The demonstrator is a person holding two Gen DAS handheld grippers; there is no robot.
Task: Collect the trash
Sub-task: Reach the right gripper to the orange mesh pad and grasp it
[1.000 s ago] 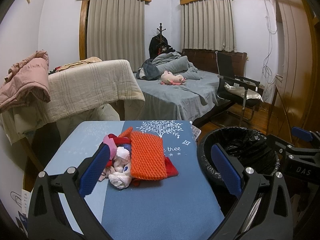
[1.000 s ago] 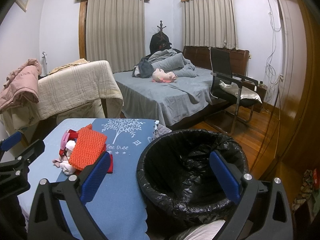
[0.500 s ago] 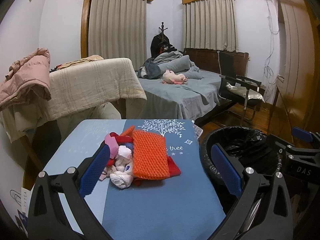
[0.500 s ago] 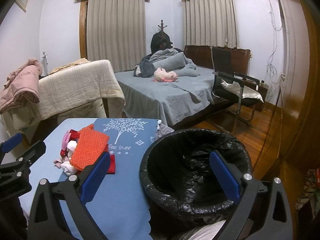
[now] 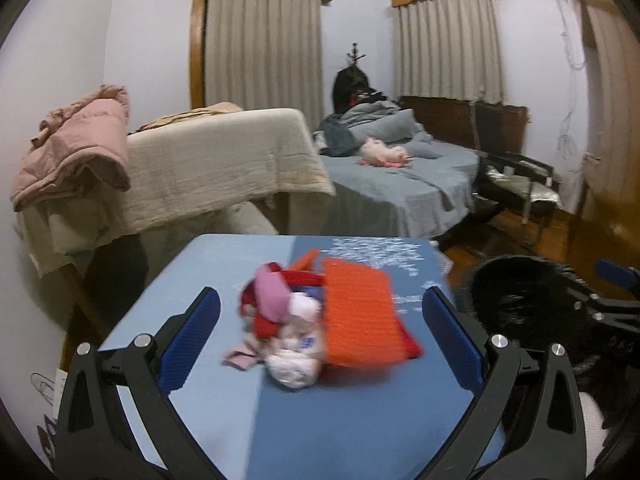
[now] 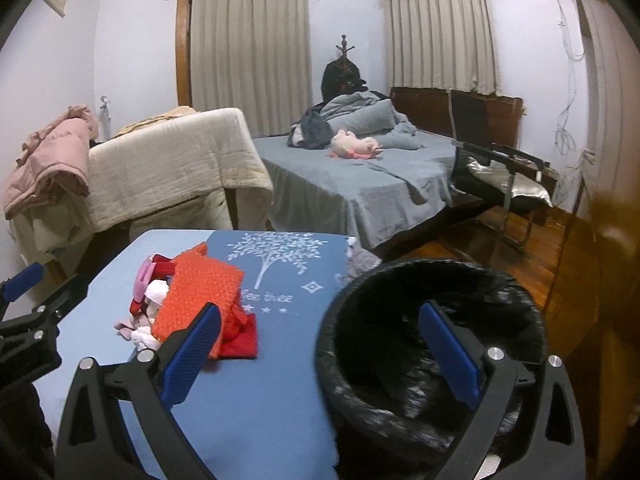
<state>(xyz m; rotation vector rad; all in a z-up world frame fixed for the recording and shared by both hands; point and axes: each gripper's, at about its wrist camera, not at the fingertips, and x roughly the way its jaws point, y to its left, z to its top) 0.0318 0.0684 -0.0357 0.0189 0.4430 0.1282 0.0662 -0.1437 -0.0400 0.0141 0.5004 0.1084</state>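
A heap of trash lies on the blue table (image 5: 328, 432): an orange foam net (image 5: 360, 320), red and pink wrappers (image 5: 272, 300) and white crumpled tissue (image 5: 292, 368). My left gripper (image 5: 320, 344) is open and empty, its jaws wide on either side of the heap, just short of it. A bin with a black bag (image 6: 432, 340) stands at the table's right edge. My right gripper (image 6: 320, 352) is open and empty, over the table edge and the bin's rim. The heap (image 6: 192, 300) lies to its left.
A cream-covered piece of furniture (image 5: 216, 168) with a pink jacket (image 5: 76, 144) stands behind the table. A grey bed (image 6: 360, 176) and a black chair (image 6: 500, 176) are farther back. Wooden floor shows at the right. The table's far and left edges drop off.
My left gripper has moved forward and turned toward the heap, which now sits between its jaws. The right gripper has shifted slightly left. Both stay open.
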